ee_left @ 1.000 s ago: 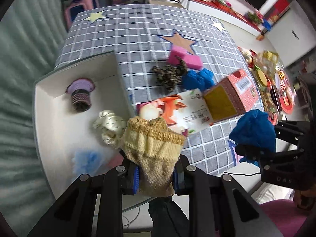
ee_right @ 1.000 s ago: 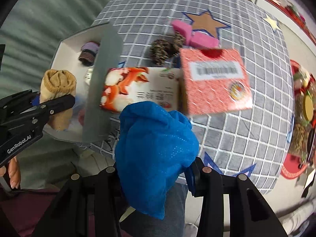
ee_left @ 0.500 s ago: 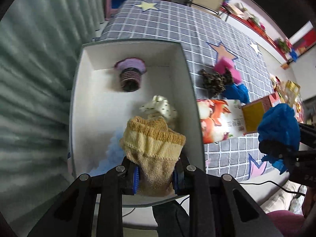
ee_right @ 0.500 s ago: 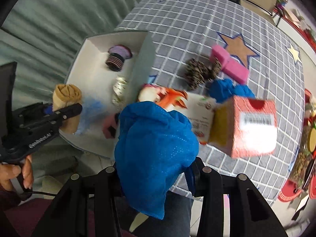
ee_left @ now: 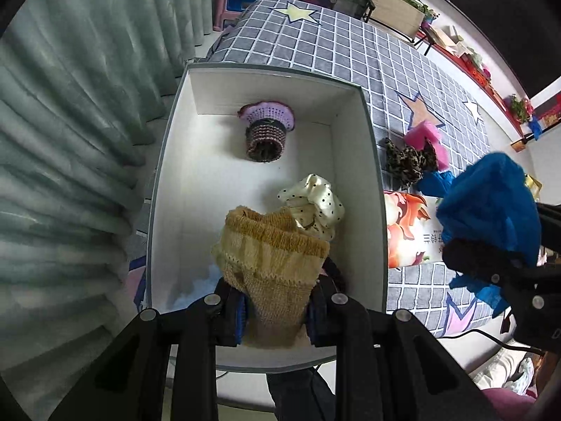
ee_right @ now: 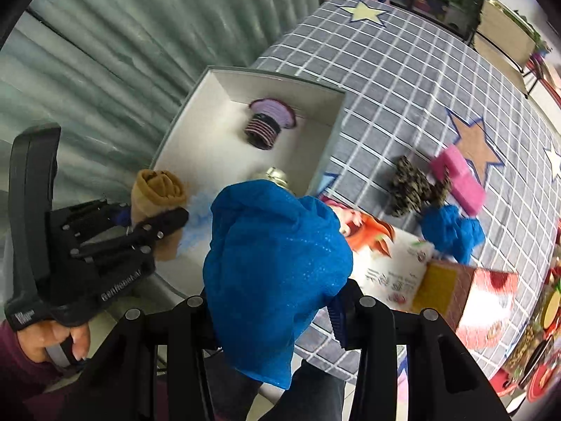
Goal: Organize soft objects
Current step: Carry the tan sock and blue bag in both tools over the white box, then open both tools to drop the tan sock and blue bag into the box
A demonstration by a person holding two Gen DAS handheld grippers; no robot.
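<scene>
My left gripper [ee_left: 275, 310] is shut on a rolled tan knit sock [ee_left: 271, 263] and hangs over the near end of the white box [ee_left: 371, 161]. From the right wrist view the same sock [ee_right: 157, 193] and left gripper [ee_right: 154, 228] sit at the box's left rim. A bunched blue mesh cloth [ee_right: 277, 263] fills my right gripper [ee_right: 277, 319], which is shut on it just right of the box [ee_right: 329, 147]. Inside the box lie a purple knit piece [ee_left: 266, 133], a cream dotted cloth [ee_left: 313, 203] and something pale blue [ee_left: 200, 284].
On the grey checked tablecloth [ee_right: 385, 77] lie a leopard-print cloth [ee_right: 410, 187], pink sponges [ee_right: 459, 179], another blue cloth [ee_right: 452, 231], a printed flat packet [ee_right: 382, 252] and a red carton [ee_right: 470, 294]. Green curtains [ee_left: 70, 140] hang left of the box. A hand [ee_right: 52, 340] grips the left tool.
Both grippers have swung left toward the white box, each keeping its cloth. The left one now hangs over the box's inside; the right one has come up close beside it.
</scene>
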